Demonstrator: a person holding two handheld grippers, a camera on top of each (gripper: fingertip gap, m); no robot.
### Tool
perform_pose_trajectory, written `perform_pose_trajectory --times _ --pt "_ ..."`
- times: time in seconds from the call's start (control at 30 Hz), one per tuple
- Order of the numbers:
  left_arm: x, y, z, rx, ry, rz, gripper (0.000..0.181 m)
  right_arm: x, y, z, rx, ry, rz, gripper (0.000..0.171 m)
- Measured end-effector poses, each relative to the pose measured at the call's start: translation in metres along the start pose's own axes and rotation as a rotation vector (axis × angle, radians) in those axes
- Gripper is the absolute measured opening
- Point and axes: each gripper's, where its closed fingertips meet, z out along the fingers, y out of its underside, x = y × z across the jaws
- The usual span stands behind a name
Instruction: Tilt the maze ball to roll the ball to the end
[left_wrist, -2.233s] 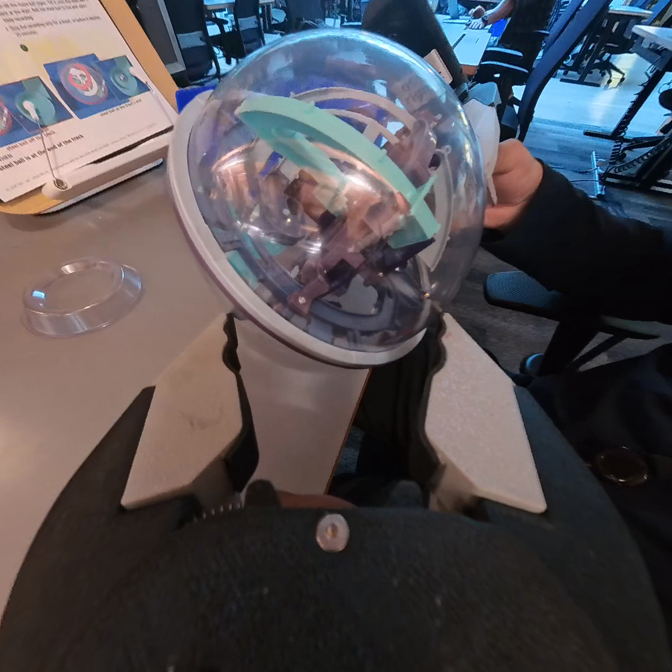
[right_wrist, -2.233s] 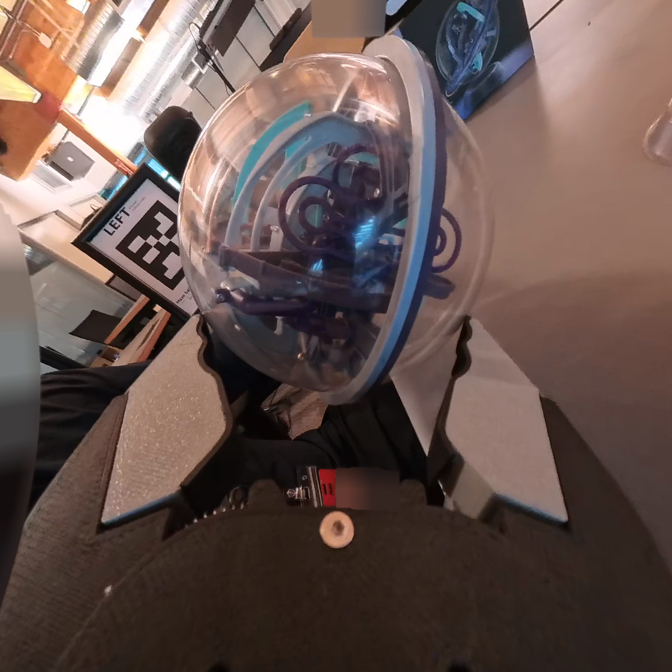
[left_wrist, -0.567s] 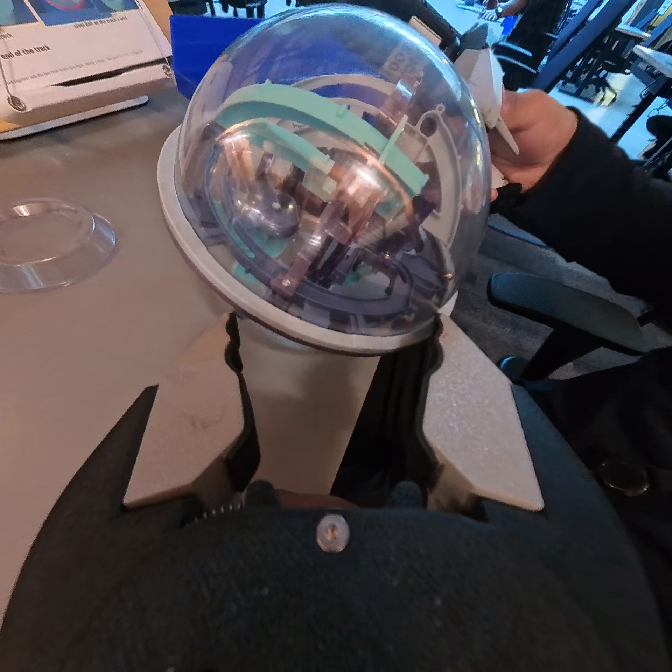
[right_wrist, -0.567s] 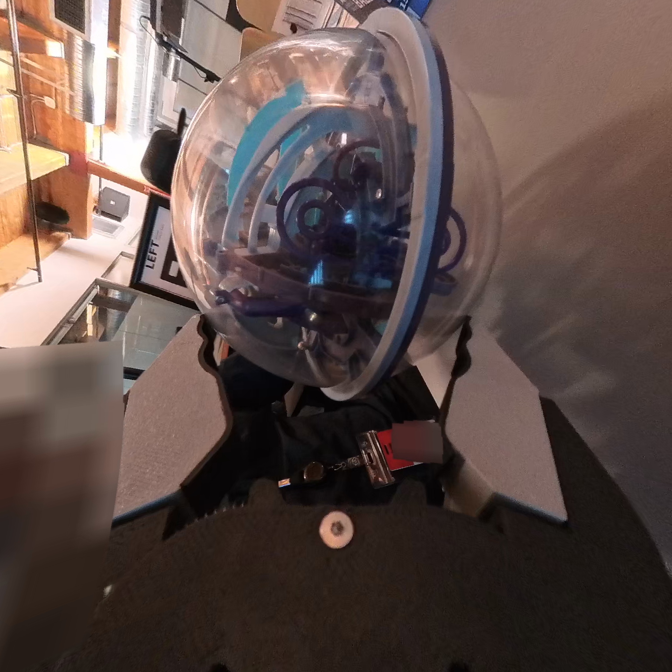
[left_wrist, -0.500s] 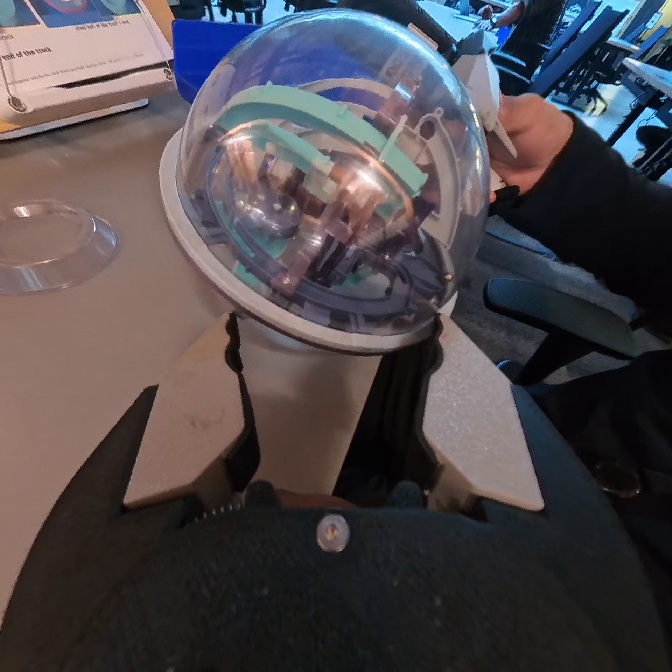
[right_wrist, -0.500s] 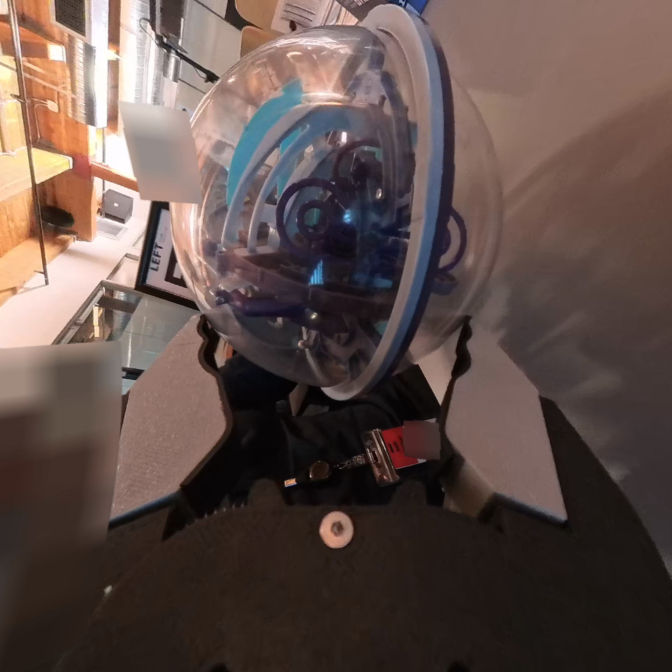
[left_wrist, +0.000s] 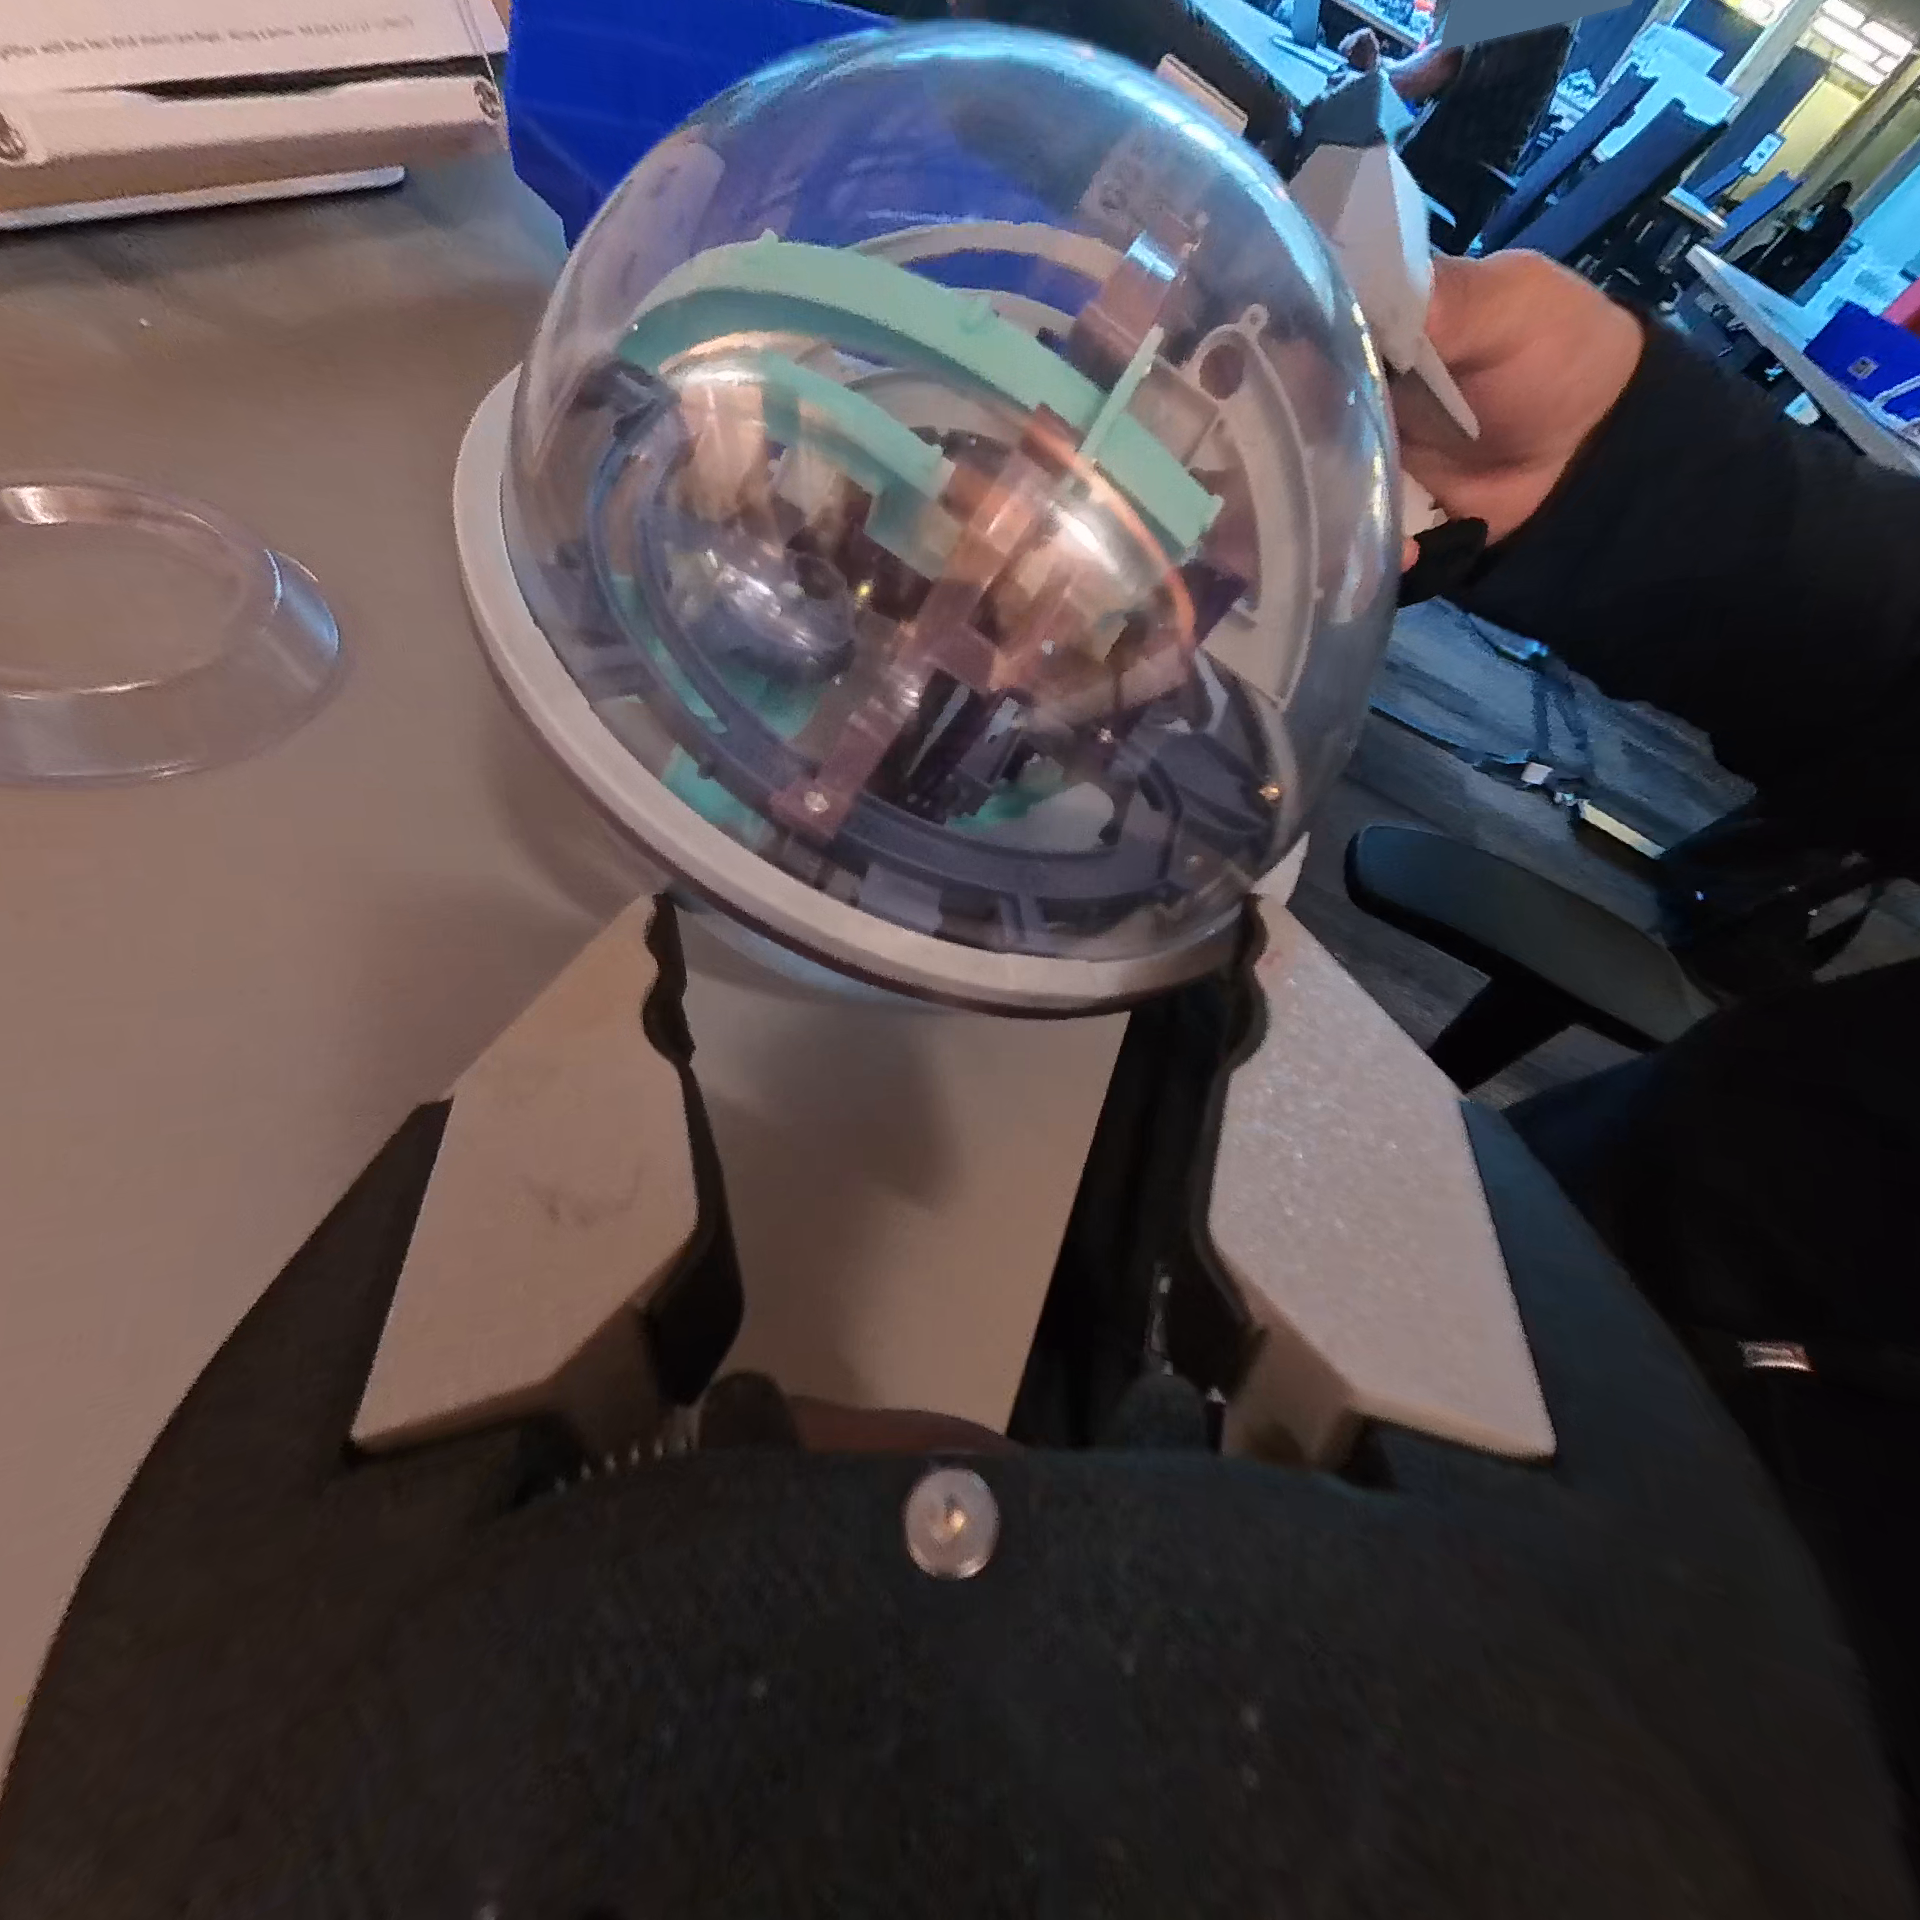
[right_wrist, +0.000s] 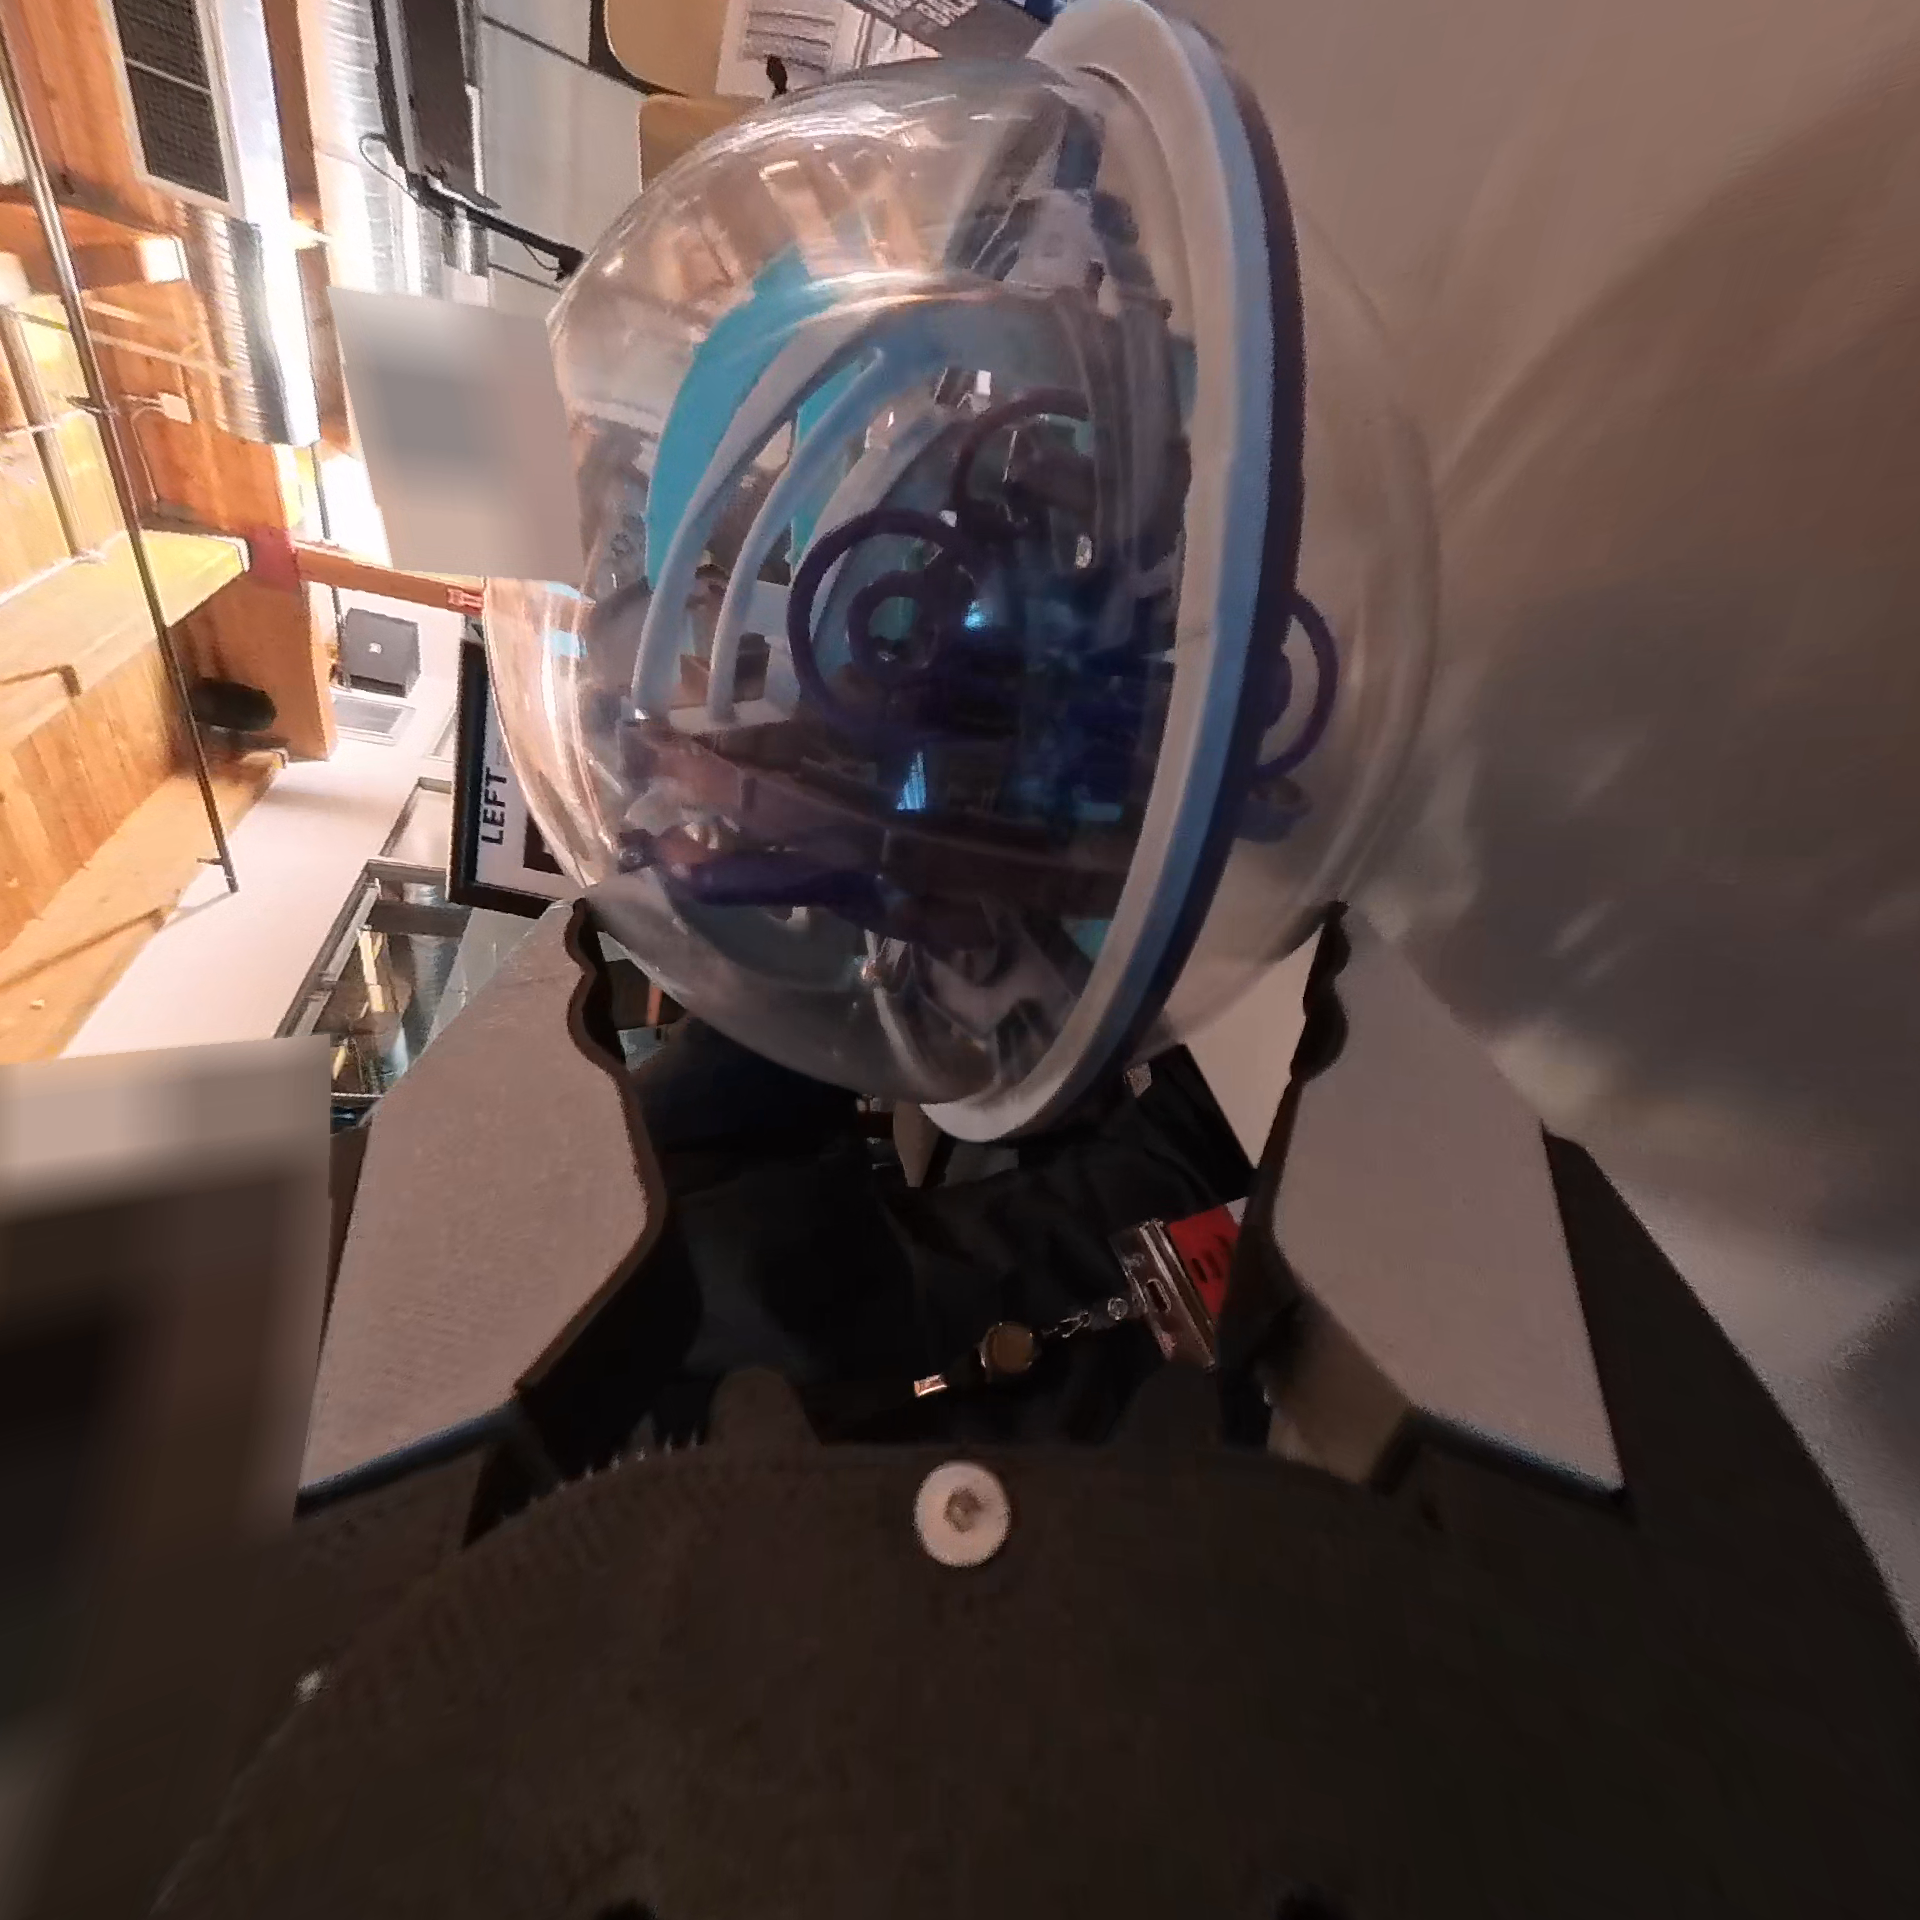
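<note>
Left wrist view recorded the maze ball (left_wrist: 951, 520), a clear sphere with a white equator ring (left_wrist: 582, 748), lifted off the grey table (left_wrist: 208, 987) and tilted. The left gripper (left_wrist: 951, 914) had both white fingers (left_wrist: 561, 1195) spread wide and pressed against the sphere's lower sides, clamping it. Teal and brown tracks were visible inside; the small ball could not be made out with certainty. A clear plastic stand (left_wrist: 135, 644) lay on the table to the left, well apart. Beyond the sphere, a hand (left_wrist: 1507, 384) in a dark sleeve gripped the other tool.

Right wrist view showed the maze ball (right_wrist: 935, 644) with its ring running nearly vertical. The right gripper (right_wrist: 956, 935) likewise had its fingers (right_wrist: 488, 1247) spread and bearing on the sphere's underside, holding it.
</note>
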Motion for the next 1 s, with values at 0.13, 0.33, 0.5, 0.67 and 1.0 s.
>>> perform_pose_trajectory --times 0.13,0.33,0.5,0.67,1.0 --pt "-0.005 -0.001 0.005 -0.028 0.011 -0.014 0.104 0.003 -0.005 -0.002 -0.016 0.028 0.013 0.130" --pt "-0.008 -0.001 0.012 -0.026 0.009 0.014 0.104 0.006 -0.008 -0.006 -0.012 0.062 -0.020 0.130" --pt "-0.008 0.001 0.013 0.012 -0.031 0.089 0.104 0.010 -0.005 -0.006 0.044 0.042 -0.098 0.130" --pt "-0.011 0.024 0.021 -0.018 -0.032 0.060 0.104 0.031 0.004 0.001 0.053 0.037 -0.075 0.130" --pt "-0.008 0.028 0.023 0.010 -0.011 0.053 0.103 0.032 0.009 -0.001 0.018 0.061 -0.082 0.133"
